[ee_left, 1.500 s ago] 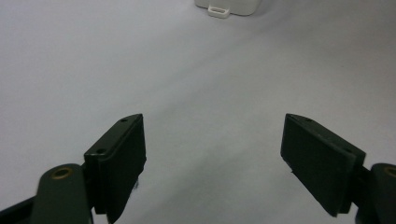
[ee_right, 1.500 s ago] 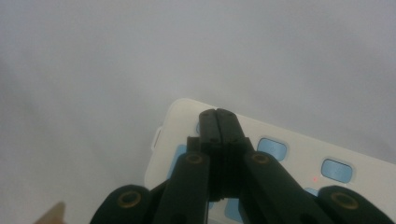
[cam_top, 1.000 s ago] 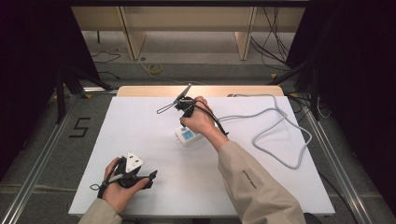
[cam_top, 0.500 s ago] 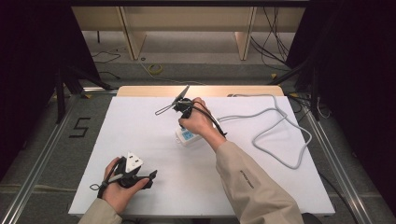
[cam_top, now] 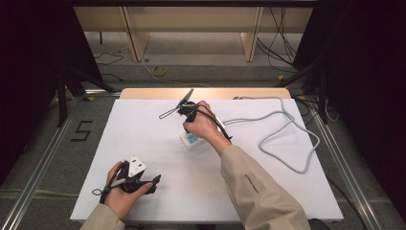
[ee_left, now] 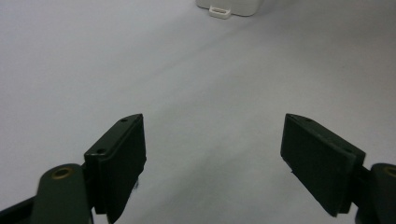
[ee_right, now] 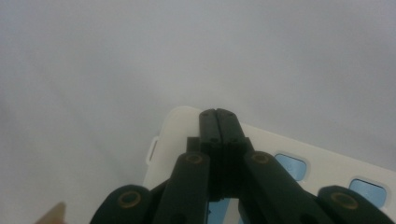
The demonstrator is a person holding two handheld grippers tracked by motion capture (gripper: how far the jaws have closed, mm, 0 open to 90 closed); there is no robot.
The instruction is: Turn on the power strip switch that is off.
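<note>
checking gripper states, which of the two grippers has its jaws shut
The right gripper, over the white power strip: its jaws press together. The left gripper, low near the table's front edge, has jaws wide apart.

A power strip (cam_top: pixel 193 139) lay near the middle of the table (cam_top: pixel 158 143), under the right hand (cam_top: pixel 203 125). Its cable (cam_top: pixel 287 139) looped away across the table's right side. The left hand (cam_top: pixel 123 189) rested near the front left edge.

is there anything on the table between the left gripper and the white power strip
Nothing visible. In the left gripper view, bare white table runs from the open left gripper to the power strip. The right gripper, shut, is over the strip.
</note>
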